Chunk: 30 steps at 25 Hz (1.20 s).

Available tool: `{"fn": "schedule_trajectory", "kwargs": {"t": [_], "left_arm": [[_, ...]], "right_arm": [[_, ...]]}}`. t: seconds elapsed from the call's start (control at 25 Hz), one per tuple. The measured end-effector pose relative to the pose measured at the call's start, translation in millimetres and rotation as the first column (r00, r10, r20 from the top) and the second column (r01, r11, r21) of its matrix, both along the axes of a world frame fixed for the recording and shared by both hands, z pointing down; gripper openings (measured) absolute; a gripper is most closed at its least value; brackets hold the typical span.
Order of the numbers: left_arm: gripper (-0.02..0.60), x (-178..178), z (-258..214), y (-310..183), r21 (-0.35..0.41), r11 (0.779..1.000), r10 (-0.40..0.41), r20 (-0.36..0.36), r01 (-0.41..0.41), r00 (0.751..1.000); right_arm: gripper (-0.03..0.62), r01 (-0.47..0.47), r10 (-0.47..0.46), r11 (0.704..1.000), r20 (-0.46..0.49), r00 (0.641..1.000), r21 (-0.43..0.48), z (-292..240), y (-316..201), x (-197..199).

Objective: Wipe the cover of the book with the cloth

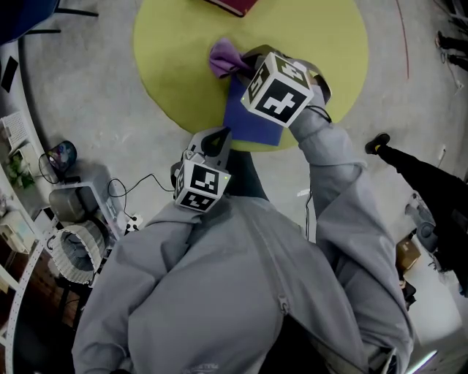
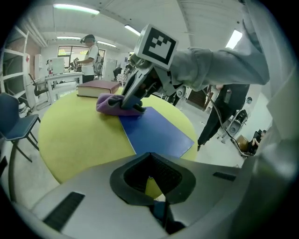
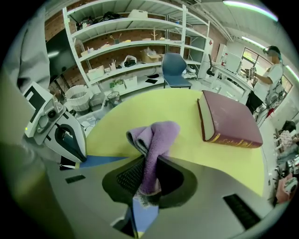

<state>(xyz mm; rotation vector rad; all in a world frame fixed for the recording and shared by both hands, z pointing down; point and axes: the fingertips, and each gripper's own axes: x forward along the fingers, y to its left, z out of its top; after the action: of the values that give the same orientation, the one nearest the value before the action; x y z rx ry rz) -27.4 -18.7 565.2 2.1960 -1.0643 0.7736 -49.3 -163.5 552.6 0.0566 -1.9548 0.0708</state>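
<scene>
A thin blue book [image 1: 252, 117] lies at the near edge of the round yellow table [image 1: 175, 73]. My right gripper [image 1: 241, 66] is shut on a purple cloth [image 1: 223, 58], which rests at the book's far left corner. In the right gripper view the cloth [image 3: 154, 140] stands pinched between the jaws, with the blue cover [image 3: 100, 161] below. My left gripper [image 1: 218, 137] hovers off the table's near edge, just short of the book [image 2: 154, 130]; its jaws look shut and hold nothing. From the left gripper view, the right gripper [image 2: 133, 100] presses the cloth [image 2: 112, 102] down.
A thick maroon book [image 1: 234, 6] lies on the table's far side. Cables and a round white fan [image 1: 77, 256] are on the floor at left. A person's dark legs [image 1: 409, 164] stand at right. Shelves [image 3: 131, 46] and a blue chair [image 3: 175, 67] lie beyond the table.
</scene>
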Motion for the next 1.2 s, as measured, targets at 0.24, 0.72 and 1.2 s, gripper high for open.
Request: {"fn": "schedule_trajectory", "kwargs": {"t": [0.24,0.72,1.2], "left_arm": [[0.017,0.7,5.1,-1.5,-0.027,0.999,-0.021,0.026,0.022,0.999],[0.017,2.4,6.8,-3.0,-0.027,0.998,-0.056,0.043,0.058,0.997],[0.017,3.1,9.9,-1.2,-0.038,0.995,-0.096,0.03,0.097,0.995]], "right_arm": [[0.084,0.001,-0.001,1.0,-0.01,1.0,-0.002,0.6,-1.5,5.2],[0.084,-0.086,0.086,0.996,0.044,0.995,0.007,1.4,0.4,42.8],[0.084,-0.122,0.122,0.992,-0.017,0.992,0.035,5.6,6.7,83.5]]}}
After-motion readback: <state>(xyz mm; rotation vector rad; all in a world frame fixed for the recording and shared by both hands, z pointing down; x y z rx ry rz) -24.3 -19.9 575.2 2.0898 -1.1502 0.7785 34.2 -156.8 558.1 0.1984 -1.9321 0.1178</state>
